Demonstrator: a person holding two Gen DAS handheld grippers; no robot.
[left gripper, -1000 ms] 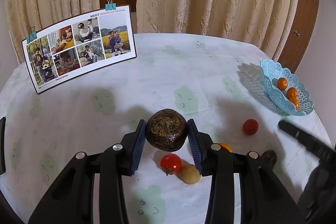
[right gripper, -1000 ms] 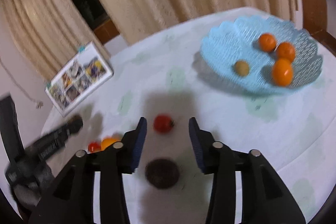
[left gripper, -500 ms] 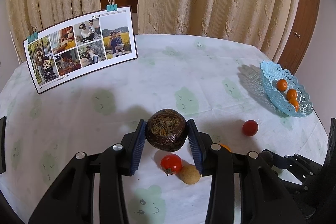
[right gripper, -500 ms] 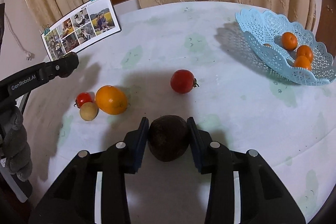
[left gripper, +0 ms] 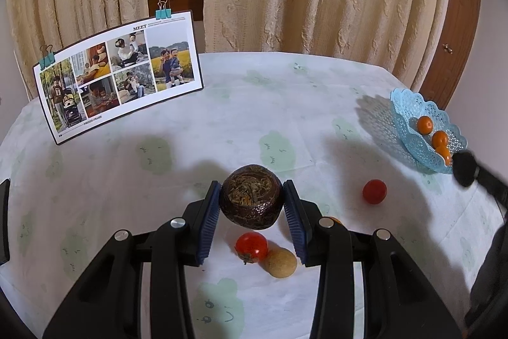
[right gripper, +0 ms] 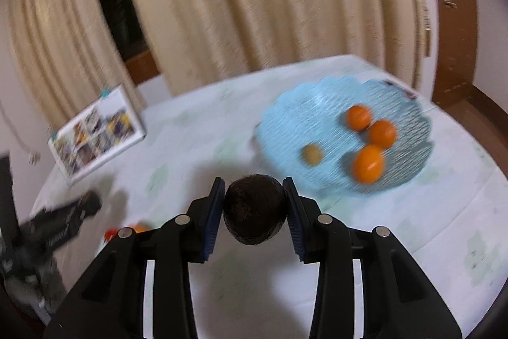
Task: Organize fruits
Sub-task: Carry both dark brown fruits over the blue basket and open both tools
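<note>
Holding a dark fruit in each gripper right now. I'm keeping the left gripper [left gripper: 252,202] clamped on a brown husk [left gripper: 251,196] with dried fibres showing in its open top, pads pressing its two sides, lifted above the table [left gripper: 222,123]. The right gripper [right gripper: 254,205] is pinching a dark round fruit [right gripper: 254,208] the same way, raised off the cloth and facing the blue basket [right gripper: 317,104]; I'm judging that I'm carrying it there, since that's where the sorted fruit is collecting.

The basket is sitting near the table's far right edge, already holding three oranges [right gripper: 382,134] and one small tan fruit [right gripper: 312,154]. The right view is motion-blurred, so finer detail there I can't tell.

Loose fruit is waiting on the cloth: a tomato [left gripper: 251,247] touching a tan ball [left gripper: 281,262] just under the left gripper, an orange bit [left gripper: 335,220] mostly hidden behind the left gripper's right finger, and another tomato [left gripper: 374,191] lying apart, toward the basket. A photo board [left gripper: 117,72] is standing at the far left, out of the way.

Task is roughly half done by my guess. Next I'm needing to lower the right fruit over the basket before letting go; it's round, so it may roll into the oranges.
</note>
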